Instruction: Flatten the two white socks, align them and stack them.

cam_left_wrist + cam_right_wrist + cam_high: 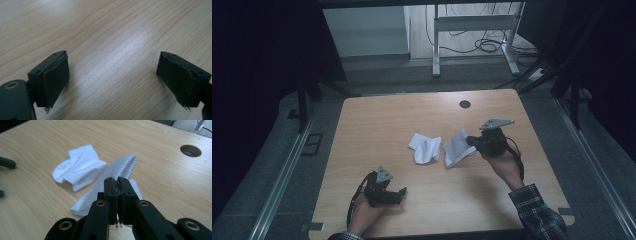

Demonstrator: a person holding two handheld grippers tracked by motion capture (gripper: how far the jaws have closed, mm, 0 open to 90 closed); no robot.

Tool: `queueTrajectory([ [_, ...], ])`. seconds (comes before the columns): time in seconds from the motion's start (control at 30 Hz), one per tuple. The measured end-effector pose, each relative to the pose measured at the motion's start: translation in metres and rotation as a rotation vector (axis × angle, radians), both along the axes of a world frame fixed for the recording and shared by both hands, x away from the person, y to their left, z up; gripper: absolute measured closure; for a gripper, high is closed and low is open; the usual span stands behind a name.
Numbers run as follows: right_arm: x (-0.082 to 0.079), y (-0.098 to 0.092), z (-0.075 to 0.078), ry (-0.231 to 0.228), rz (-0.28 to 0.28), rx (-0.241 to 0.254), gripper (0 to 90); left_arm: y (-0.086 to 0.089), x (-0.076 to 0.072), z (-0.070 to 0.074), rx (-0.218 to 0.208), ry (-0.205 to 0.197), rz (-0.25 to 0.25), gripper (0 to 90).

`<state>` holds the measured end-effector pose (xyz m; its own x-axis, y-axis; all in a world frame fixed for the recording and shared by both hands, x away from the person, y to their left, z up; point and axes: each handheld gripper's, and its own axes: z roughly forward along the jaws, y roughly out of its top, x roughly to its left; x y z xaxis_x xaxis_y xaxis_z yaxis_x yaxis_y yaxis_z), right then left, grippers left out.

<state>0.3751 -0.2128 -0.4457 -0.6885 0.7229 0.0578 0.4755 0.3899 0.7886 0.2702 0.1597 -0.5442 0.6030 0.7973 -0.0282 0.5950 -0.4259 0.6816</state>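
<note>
Two white cloths are at the middle of the wooden table (pixel 377 115). A crumpled smooth one (pixel 425 147) (pixel 80 170) lies flat. To its right is a ribbed one (pixel 458 148) (pixel 122 166), and my right gripper (pixel 472 141) (pixel 117 180) is shut on its right edge. That edge is raised off the table while the rest hangs down to the wood. My left gripper (pixel 401 195) (pixel 112 56) rests low near the front left of the table, jaws wide open with only bare wood between them.
A round cable hole (pixel 465 104) (pixel 190 150) sits near the table's far edge. Beyond the table stand a white desk frame (pixel 472 30) and loose cables on the floor. Dark curtains hang on both sides.
</note>
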Motion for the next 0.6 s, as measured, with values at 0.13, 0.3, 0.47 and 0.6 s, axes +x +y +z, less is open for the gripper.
queueTrajectory([
  [0.13,-0.005,0.004,0.01,-0.004,0.019,0.015,86.5,0.0,0.0,0.0,0.001,-0.001,-0.002,11.1],
  [0.3,-0.01,0.011,0.022,-0.016,0.044,0.013,86.5,0.0,0.0,0.0,-0.002,0.001,0.002,11.1],
  [0.47,-0.014,0.017,0.032,-0.03,0.065,0.012,86.6,0.0,0.0,0.0,0.001,-0.001,-0.002,11.1],
  [0.6,-0.017,0.02,0.038,-0.038,0.078,0.016,86.6,0.0,0.0,0.0,-0.001,-0.002,0.001,11.1],
])
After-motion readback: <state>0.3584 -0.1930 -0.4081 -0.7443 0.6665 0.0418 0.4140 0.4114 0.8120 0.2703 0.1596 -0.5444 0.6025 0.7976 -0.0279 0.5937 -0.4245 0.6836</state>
